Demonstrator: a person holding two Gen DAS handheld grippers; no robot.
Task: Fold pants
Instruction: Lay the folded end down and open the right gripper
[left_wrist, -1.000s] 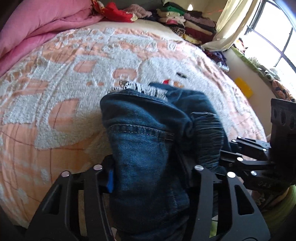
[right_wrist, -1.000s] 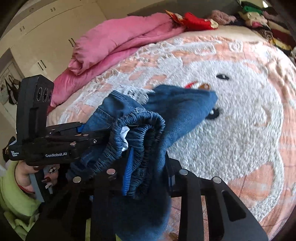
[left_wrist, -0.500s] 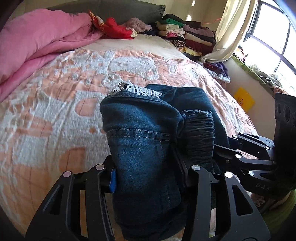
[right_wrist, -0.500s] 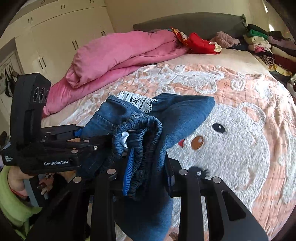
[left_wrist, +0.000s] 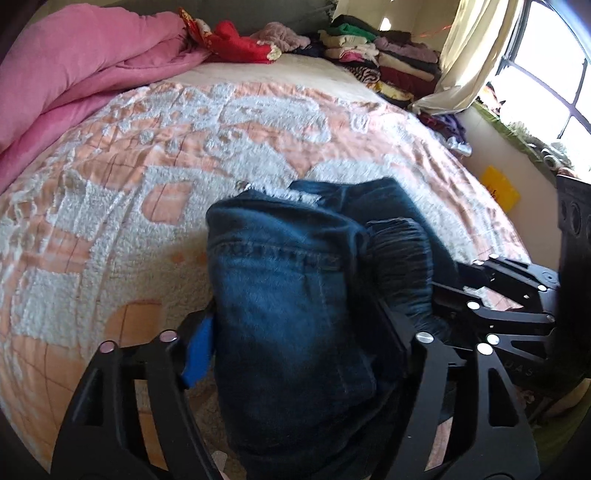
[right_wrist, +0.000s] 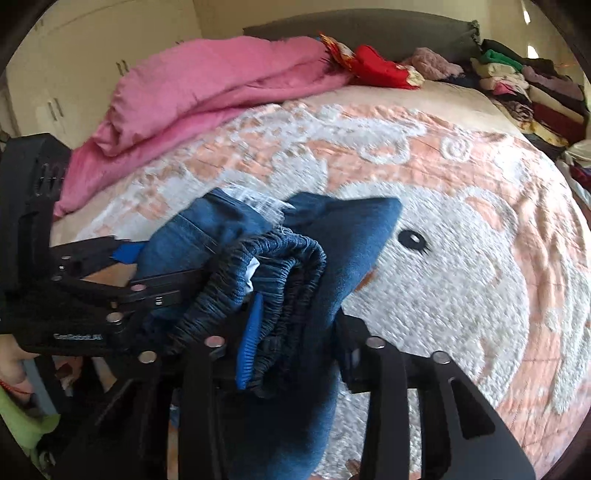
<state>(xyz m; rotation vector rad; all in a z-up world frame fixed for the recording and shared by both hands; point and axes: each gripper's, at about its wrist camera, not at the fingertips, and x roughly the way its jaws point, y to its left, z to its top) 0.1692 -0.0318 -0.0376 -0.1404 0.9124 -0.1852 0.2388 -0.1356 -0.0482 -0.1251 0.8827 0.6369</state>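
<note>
Both grippers' jaws now opening, wider than before; pants (left_wrist: 295, 295) between them

A peach-and-white fleecy blanket (right_wrist: 461, 258) with a bear's face covers the bed, and a rumpled pink duvet (left_wrist: 74, 74) lies heaped along its far left side, just beside a red garment (left_wrist: 240, 46) near the grey headboard (right_wrist: 388, 33). Stacks of folded clothes (left_wrist: 388, 62) fill the far right corner next to a cream curtain (left_wrist: 476, 55) and a bright window (left_wrist: 550, 62); cream wardrobe doors (right_wrist: 74, 74) stand behind the duvet
</note>
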